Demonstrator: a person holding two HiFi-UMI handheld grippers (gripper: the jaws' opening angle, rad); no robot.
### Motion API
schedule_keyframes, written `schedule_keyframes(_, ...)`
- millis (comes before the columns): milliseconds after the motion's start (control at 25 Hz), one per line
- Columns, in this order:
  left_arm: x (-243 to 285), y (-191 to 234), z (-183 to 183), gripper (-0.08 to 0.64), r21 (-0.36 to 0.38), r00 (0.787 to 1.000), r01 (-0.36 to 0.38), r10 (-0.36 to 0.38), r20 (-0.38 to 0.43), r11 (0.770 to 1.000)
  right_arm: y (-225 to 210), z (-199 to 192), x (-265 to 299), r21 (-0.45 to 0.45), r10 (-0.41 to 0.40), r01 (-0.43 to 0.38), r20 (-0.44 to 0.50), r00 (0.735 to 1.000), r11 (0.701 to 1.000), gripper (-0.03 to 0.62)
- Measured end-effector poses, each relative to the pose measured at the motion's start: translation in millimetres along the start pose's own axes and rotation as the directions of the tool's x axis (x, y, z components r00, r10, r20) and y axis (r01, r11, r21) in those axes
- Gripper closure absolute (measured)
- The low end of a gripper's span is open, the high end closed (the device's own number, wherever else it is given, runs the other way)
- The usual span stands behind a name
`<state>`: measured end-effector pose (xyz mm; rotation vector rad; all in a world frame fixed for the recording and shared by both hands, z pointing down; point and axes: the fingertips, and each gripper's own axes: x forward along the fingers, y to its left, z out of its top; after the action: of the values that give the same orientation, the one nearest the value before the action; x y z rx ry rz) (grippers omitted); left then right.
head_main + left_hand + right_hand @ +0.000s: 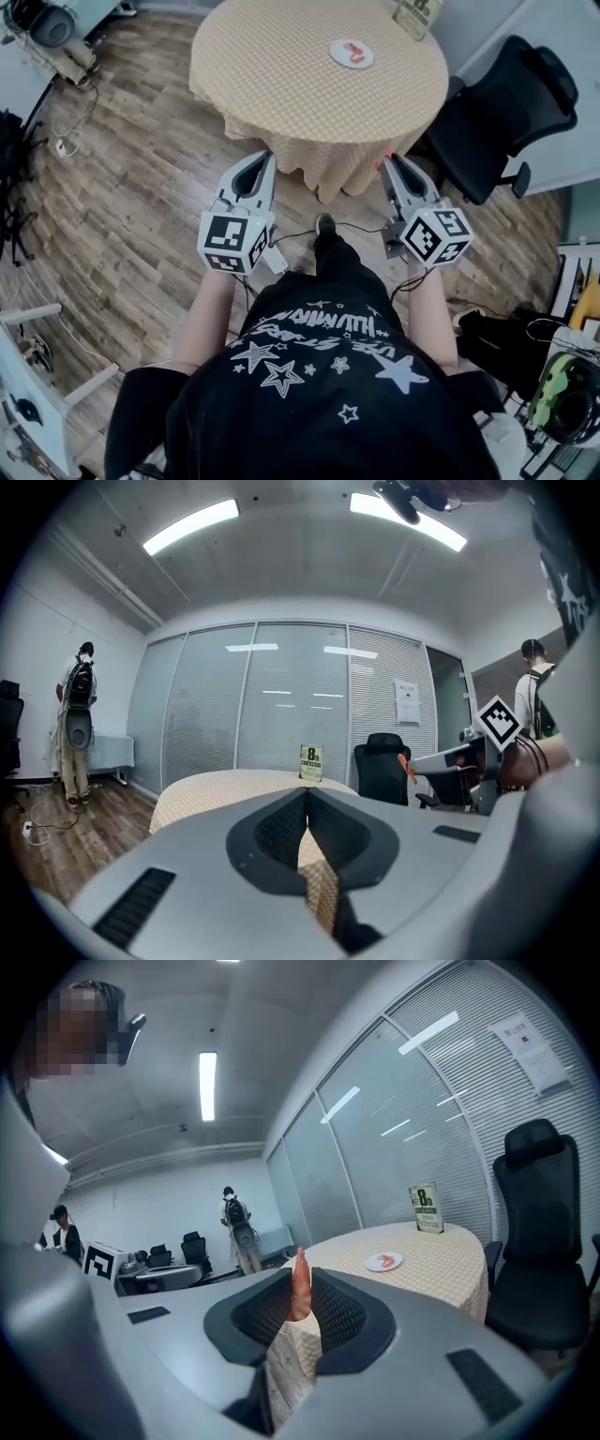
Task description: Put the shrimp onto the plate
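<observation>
A white plate (352, 53) lies on the round table (281, 75) with the checked cloth, and one orange shrimp (353, 51) lies on it. The same plate (383, 1261) shows far ahead in the right gripper view. My right gripper (300, 1277) is shut on a second orange shrimp (299, 1290), which stands upright between the jaws. In the head view that gripper (390, 161) is held short of the table's near edge. My left gripper (266, 157) is level with it on the left. Its jaws (307, 794) are shut with nothing between them.
A black office chair (506, 112) stands right of the table. A small sign (419, 14) stands on the table's far side. Cables (61, 141) and equipment lie on the wooden floor at the left. A person with a backpack (234, 1227) stands far off.
</observation>
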<state>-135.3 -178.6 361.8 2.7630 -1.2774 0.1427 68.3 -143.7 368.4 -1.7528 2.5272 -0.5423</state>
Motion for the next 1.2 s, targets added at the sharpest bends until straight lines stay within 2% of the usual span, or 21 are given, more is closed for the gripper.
schedule_keyframes(240,16,14,2,0.554,0.005,1.0,-0.025,0.025,0.001,1.0,-22,7,26,0.025,0.0,-0.001,0.006,1.0,1.0,0.52)
schedule_keyframes(480,45,37,1,0.554,0.026,0.997,-0.071,0.071,-0.013,0.997,-58,9,75,0.048,0.019,-0.019,0.006,1.0,0.999,0.52)
schedule_keyframes(680,86,62,1,0.554,0.013,0.993,-0.107,0.107,-0.043,0.994,-91,15,128,0.082,0.039,-0.039,-0.001,0.999,0.996,0.52)
schedule_keyframes(840,129,69,9,0.554,0.033,0.991,-0.123,0.124,-0.042,0.992,-121,23,157,0.078,0.056,-0.054,-0.027,0.998,0.995,0.519)
schedule_keyframes(1200,210,89,15,0.554,0.027,0.987,-0.146,0.147,-0.064,0.989,-179,39,229,0.079,0.074,-0.069,-0.072,0.995,0.995,0.52)
